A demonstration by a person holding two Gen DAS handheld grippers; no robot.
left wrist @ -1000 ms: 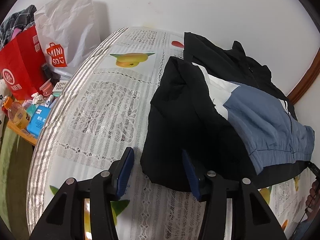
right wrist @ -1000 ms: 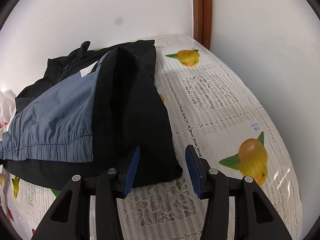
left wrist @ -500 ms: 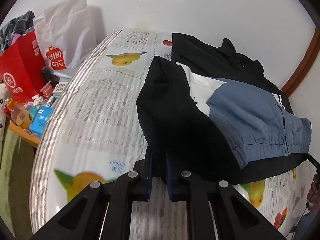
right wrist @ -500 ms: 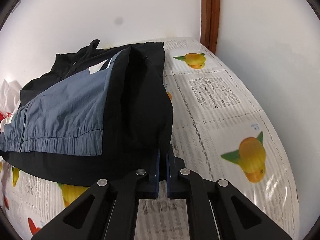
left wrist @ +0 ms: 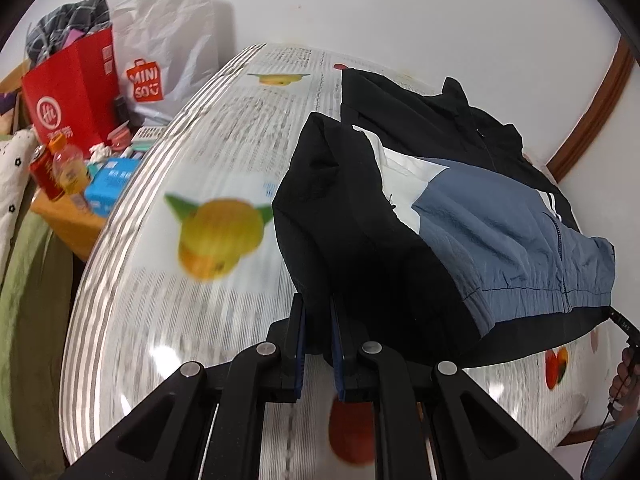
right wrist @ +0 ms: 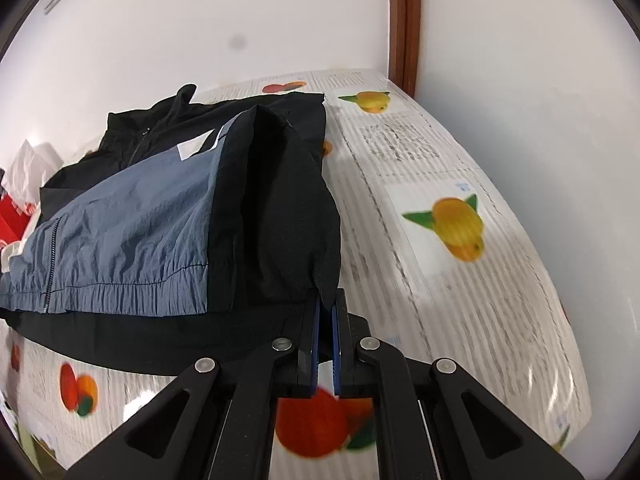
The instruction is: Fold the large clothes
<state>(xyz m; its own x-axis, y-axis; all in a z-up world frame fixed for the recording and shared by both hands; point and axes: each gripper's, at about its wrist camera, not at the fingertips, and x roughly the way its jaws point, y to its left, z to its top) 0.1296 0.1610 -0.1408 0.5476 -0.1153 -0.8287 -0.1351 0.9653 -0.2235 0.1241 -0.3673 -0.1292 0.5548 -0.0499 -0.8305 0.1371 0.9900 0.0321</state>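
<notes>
A black, blue and white jacket point(left wrist: 460, 216) lies on the fruit-print tablecloth point(left wrist: 208, 280), sleeves folded in over the body. My left gripper point(left wrist: 318, 312) is shut on the black fabric at the jacket's near left corner and lifts it off the cloth. In the right wrist view the same jacket point(right wrist: 160, 224) fills the left half. My right gripper point(right wrist: 326, 304) is shut on the black fabric at its near right corner, also raised above the tablecloth point(right wrist: 460, 280).
Left of the table stand a red paper bag point(left wrist: 76, 92), a white MINISO bag point(left wrist: 160, 60), bottles point(left wrist: 64, 168) and small boxes point(left wrist: 112, 184). White walls close off the back. A brown door frame point(right wrist: 404, 20) stands at the far right corner.
Both grippers went from open beside the jacket's bottom corners to shut on them, then rose and pulled back, lifting the hem; the tablecloth now blurs with motion.
</notes>
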